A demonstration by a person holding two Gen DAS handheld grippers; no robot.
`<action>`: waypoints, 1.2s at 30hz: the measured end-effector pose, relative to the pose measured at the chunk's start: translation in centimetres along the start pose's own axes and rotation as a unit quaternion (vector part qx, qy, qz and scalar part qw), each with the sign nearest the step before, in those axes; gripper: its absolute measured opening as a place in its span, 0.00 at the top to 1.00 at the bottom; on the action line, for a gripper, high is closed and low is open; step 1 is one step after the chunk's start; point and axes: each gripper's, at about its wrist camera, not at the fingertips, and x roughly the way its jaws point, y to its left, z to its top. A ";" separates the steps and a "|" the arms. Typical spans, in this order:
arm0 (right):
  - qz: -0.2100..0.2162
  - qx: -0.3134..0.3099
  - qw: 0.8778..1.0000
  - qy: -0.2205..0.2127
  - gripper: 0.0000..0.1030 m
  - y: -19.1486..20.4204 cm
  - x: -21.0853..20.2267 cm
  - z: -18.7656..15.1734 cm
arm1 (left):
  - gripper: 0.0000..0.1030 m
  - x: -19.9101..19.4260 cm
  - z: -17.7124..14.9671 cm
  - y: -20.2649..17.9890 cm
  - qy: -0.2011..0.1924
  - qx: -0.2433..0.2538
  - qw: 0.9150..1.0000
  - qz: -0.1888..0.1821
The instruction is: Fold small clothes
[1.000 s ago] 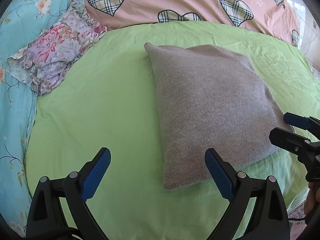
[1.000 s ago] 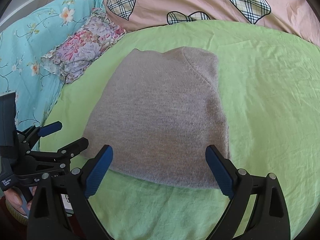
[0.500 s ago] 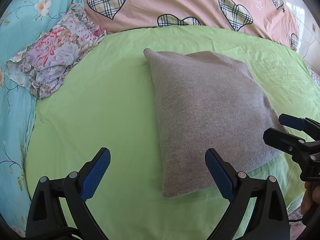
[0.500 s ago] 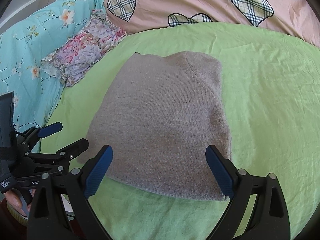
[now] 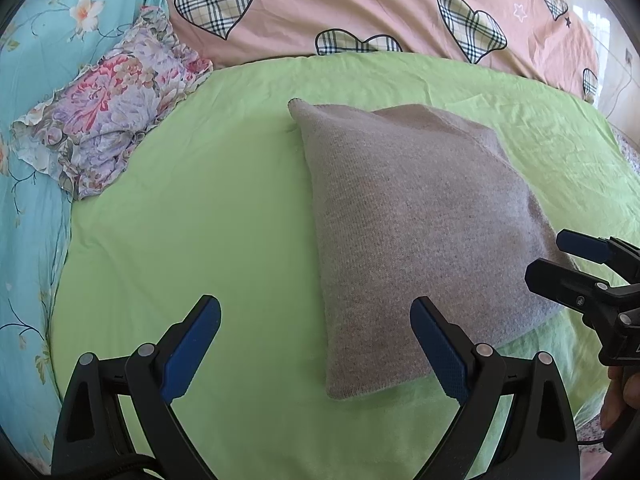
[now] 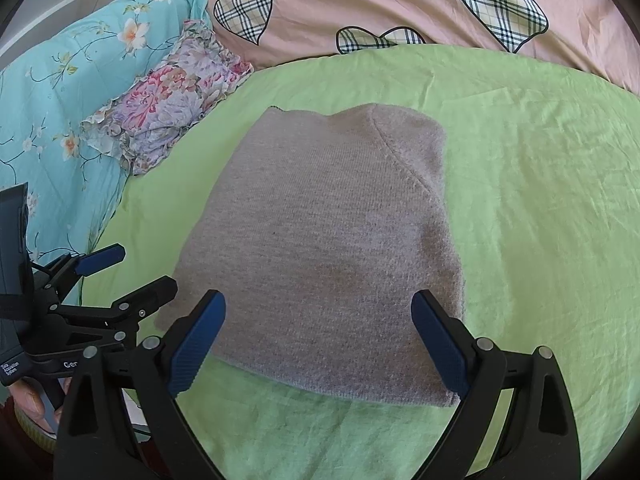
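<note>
We note a grey knit garment (image 5: 416,224), folded into a rough rectangle, lying flat on the green sheet (image 5: 208,216). Our left gripper (image 5: 316,340) hangs spread wide, empty, over the garment's near left corner. The right gripper (image 5: 560,260) sits at the garment's right edge, parted. A floral cushion (image 5: 108,120) rests far left; a pink heart-print quilt (image 5: 360,4) lies behind.

Under me lies a bed with a green sheet (image 5: 208,208), creased on its right. A folded grey knit (image 6: 332,240) rests flat mid-sheet. A floral cloth (image 5: 108,120) overlaps its far-left edge, a pink quilt (image 6: 400,4) its far edge.
</note>
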 end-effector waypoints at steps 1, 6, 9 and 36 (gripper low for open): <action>0.000 0.000 1.000 0.000 0.09 0.0 0.0 0.0 | 0.07 0.0 0.0 0.0 0.000 0.000 1.000 0.000; 0.000 0.001 1.000 -0.001 0.09 0.1 0.0 0.0 | 0.07 -0.1 0.0 0.0 0.000 -0.002 1.000 0.000; 0.001 0.000 1.000 -0.002 0.09 0.2 0.1 0.1 | 0.07 -0.2 0.0 -0.1 -0.001 -0.001 1.000 0.001; 0.001 -0.001 1.000 -0.010 0.08 0.6 -0.6 0.5 | 0.06 -0.9 0.4 -0.6 -0.007 -0.003 1.000 -0.001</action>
